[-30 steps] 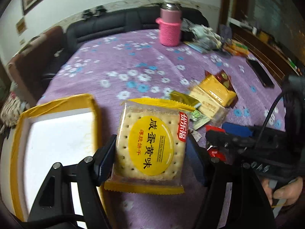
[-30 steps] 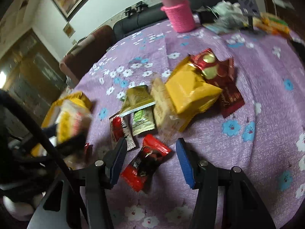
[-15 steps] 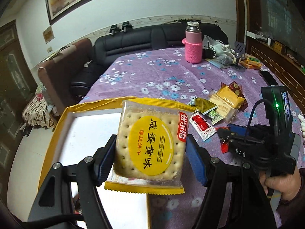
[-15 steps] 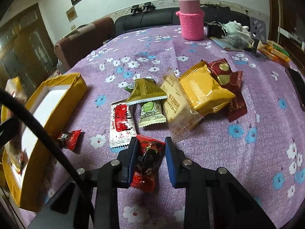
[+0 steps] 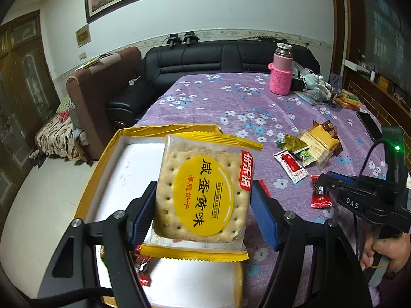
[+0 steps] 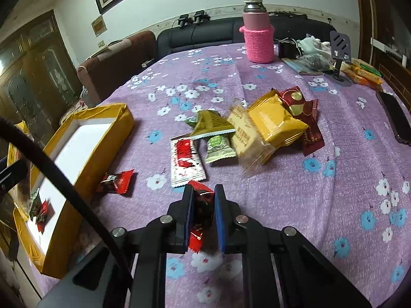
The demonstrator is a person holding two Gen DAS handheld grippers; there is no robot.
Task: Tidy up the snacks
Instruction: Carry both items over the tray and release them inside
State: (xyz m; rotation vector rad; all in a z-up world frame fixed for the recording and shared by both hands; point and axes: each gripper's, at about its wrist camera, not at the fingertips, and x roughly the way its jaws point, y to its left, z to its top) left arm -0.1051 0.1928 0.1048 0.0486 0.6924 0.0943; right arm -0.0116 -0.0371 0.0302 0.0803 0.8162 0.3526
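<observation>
Two packets in hand: left gripper (image 5: 203, 215) fingers clamp a biscuit pack (image 5: 205, 192) above the box (image 6: 102, 138); right gripper (image 6: 203, 215) fingers pinch a red candy (image 6: 203, 205). Box holds few wrappers; several snacks (image 6: 257, 131) remain on surface ahead.

Light: the room is evenly and softly lit; no lamp is seen.
Glare: the white floor of the yellow box (image 5: 123, 174), behind the left tool, is washed out.
Shadows: only faint ones are cast under the wrappers.
Blur: the beige packet (image 6: 248, 141) ahead of the right tool is smeared.
Edges: straight lines are bowed and corners darkened.
</observation>
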